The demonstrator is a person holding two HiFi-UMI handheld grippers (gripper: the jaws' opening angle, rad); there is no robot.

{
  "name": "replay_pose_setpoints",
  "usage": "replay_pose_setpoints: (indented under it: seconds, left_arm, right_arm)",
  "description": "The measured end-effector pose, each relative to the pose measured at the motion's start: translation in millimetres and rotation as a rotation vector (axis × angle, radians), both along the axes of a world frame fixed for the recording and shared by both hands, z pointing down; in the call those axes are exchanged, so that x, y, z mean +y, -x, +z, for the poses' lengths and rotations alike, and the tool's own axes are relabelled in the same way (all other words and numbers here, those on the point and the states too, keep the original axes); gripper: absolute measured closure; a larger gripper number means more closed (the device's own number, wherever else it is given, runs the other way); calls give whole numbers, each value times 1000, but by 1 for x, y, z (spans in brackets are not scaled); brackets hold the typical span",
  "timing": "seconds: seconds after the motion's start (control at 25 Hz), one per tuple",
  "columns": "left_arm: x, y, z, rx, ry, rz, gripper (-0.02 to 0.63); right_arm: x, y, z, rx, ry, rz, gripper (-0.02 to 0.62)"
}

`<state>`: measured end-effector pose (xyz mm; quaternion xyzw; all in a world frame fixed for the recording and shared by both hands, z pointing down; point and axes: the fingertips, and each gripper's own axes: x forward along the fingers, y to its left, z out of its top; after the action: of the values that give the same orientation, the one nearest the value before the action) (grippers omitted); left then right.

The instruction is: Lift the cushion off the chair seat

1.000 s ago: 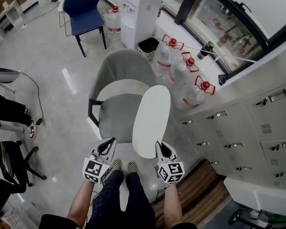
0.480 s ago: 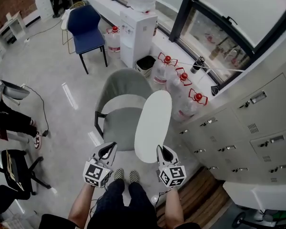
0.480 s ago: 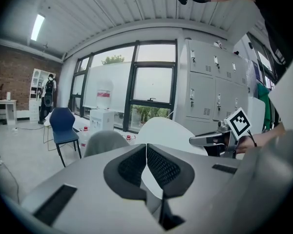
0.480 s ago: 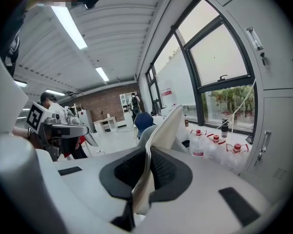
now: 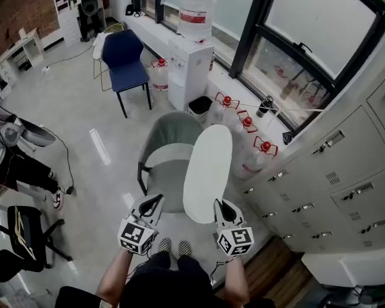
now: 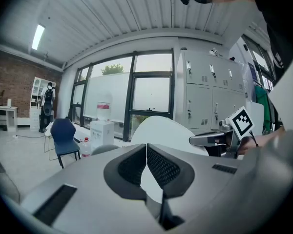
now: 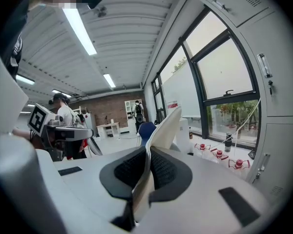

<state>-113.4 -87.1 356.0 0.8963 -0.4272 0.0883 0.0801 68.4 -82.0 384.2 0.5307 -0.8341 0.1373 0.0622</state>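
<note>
Jaws of the right hand-held gripper (image 5: pixel 219 204) clamp the near edge of the white cushion (image 5: pixel 208 165), which stands on edge, raised off the seat of the grey chair (image 5: pixel 170 140) at its 10 o'clock. At 9 o'clock, the left hand-held gripper (image 5: pixel 154 202) is closed and empty, apart from the cushion. Farther off, water bottles (image 5: pixel 245 130) stand at the grey chair's 3 o'clock, and a blue chair (image 5: pixel 125 56) at its 11 o'clock.
</note>
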Motion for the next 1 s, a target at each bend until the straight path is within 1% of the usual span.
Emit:
replay_pose_setpoints:
  seconds: [0.2, 0.56, 0.76, 1.0]
  left_arm:
    - [7, 3, -24, 9, -39, -7, 586]
    - [21, 1, -42, 23, -75, 0, 586]
    - [26, 1, -46, 26, -86, -3, 586]
    - [27, 2, -52, 20, -97, -10, 586]
  right_arm:
    - [11, 3, -26, -5, -39, 2, 552]
    - [30, -6, -50, 21, -93, 23, 552]
    - [38, -13, -55, 47, -113, 34, 552]
    - [43, -16, -57, 43, -123, 38, 552]
